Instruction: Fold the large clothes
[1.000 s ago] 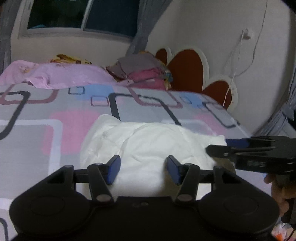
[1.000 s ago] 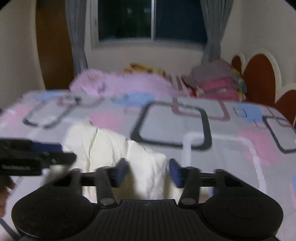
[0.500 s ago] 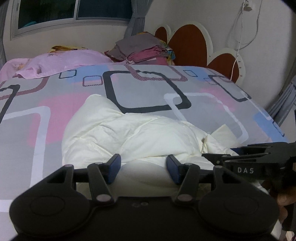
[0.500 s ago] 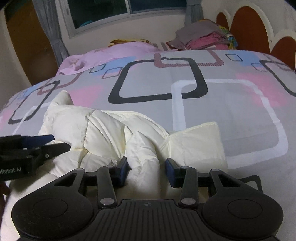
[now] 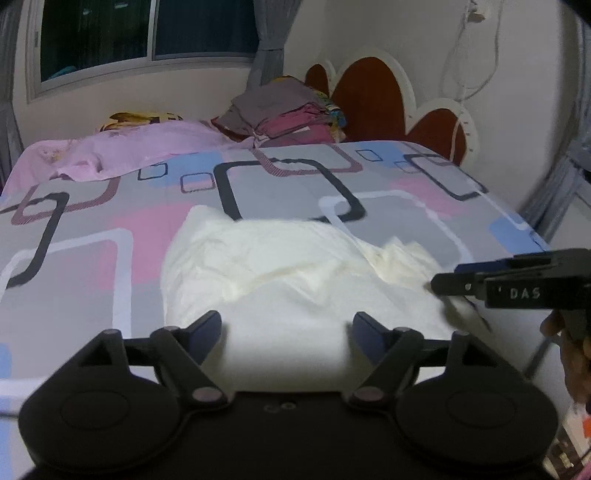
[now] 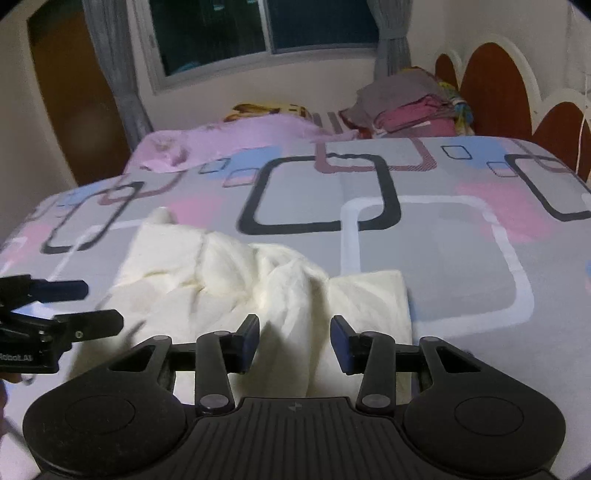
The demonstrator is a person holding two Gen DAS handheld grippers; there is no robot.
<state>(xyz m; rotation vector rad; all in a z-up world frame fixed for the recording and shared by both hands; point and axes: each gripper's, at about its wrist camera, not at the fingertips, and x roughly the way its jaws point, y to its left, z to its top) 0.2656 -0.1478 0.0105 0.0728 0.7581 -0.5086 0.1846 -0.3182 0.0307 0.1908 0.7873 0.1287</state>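
The left gripper (image 5: 286,334) is seen with fingers spread wide, nothing held between them. The cream garment (image 5: 295,273) is spread, rumpled, on the patterned bedspread (image 5: 288,184) in front of both grippers. The right gripper (image 6: 294,341) is likewise held apart above the garment's near edge, gripping nothing.

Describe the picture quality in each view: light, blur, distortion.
Left wrist view: dim indoor light, dark window, fisheye bending at the edges, the white garment slightly overexposed and soft. Right wrist view: same dim light, the bedsheet pattern smeared by motion blur, black corners from the lens.
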